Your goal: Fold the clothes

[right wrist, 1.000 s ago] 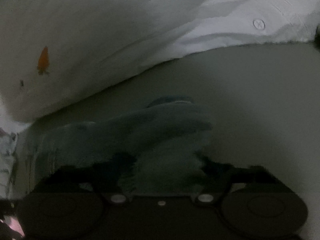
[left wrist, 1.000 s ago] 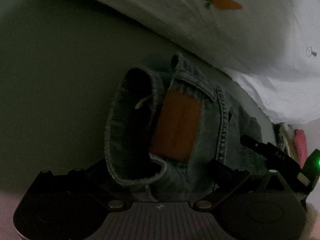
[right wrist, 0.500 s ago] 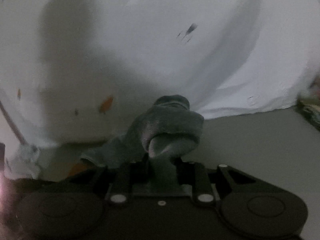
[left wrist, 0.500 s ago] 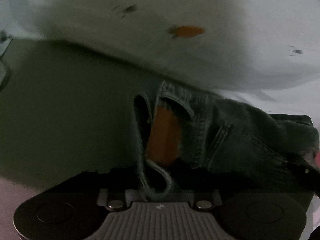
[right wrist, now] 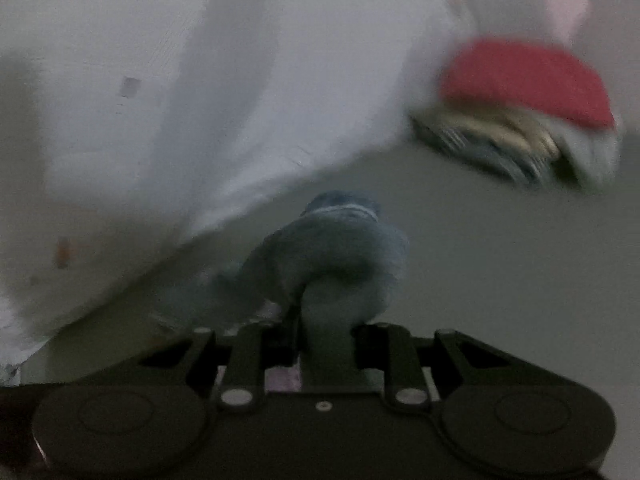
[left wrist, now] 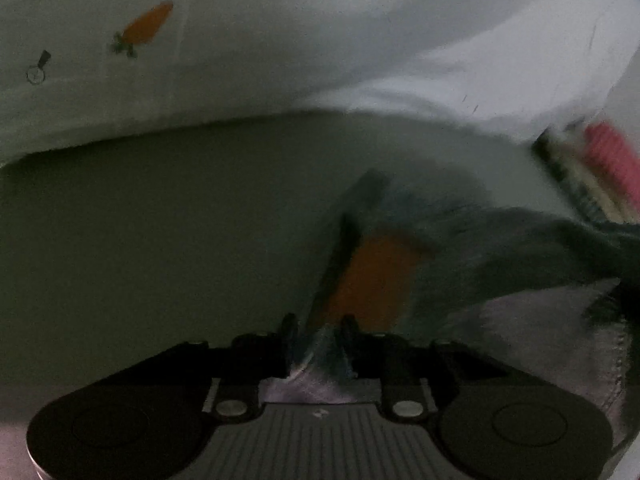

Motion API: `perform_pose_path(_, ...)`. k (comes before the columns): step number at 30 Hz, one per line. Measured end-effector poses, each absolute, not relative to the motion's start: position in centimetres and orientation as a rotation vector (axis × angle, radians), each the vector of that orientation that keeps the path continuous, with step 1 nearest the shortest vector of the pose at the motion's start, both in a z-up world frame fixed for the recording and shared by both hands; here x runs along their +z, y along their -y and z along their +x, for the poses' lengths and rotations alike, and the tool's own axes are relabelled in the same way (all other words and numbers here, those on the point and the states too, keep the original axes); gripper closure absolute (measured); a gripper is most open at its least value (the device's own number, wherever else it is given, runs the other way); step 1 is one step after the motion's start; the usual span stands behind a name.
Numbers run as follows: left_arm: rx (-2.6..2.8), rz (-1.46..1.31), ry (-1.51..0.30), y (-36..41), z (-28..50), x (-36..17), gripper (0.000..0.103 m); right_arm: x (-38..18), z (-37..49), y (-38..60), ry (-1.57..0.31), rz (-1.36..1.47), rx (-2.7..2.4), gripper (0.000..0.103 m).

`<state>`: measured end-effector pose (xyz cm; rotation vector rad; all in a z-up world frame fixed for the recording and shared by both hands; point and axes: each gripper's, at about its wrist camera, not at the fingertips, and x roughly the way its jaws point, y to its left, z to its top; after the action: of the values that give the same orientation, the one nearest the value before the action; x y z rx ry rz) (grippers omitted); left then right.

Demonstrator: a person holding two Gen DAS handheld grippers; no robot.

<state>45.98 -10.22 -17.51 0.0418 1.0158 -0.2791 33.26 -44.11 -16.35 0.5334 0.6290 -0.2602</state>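
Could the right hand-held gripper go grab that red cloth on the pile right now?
Probably not yet. The right hand-held gripper is shut on the denim jeans, so it would have to let go first. The red cloth lies beyond bare surface.

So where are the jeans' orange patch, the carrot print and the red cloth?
Orange patch [left wrist: 372, 280]: left wrist view, its middle.
Carrot print [left wrist: 146, 28]: left wrist view, orange body.
Red cloth [right wrist: 524, 80]: right wrist view, top surface.
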Motion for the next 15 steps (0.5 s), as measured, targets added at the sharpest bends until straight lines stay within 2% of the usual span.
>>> perform_pose_path(1, -0.284, 0.049, -1.009, 9.8, 45.9, -17.6, 0.042, -17.0, 33.2, 44.9, -0.628, 0.551, -0.255, 0.078)
perform_pose_path(2, -0.293, 0.049, -0.996, 9.0, 45.5, -17.6, 0.024, -17.2, 33.2, 45.3, -0.626, 0.555, -0.253, 0.077)
perform_pose_path(3, -0.304, 0.048, -0.984, 8.4, 45.1, -17.6, 0.015, -17.2, 33.4, 45.5, -0.628, 0.545, -0.249, 0.076)
perform_pose_path(11, -0.405, -0.056, -1.084, 7.4, 46.4, -20.5, 0.012, -19.8, 35.8, 46.2, -0.716, 0.451, -0.302, 0.059)
perform_pose_path(14, -0.455, -0.151, -1.133, 6.8, 46.7, -21.8, 0.015, -21.1, 36.1, 46.7, -0.748, 0.444, -0.308, 0.051)
perform_pose_path(15, -0.468, -0.189, -1.143, 6.6, 46.9, -22.1, 0.016, -21.4, 36.2, 46.9, -0.756, 0.445, -0.315, 0.045)
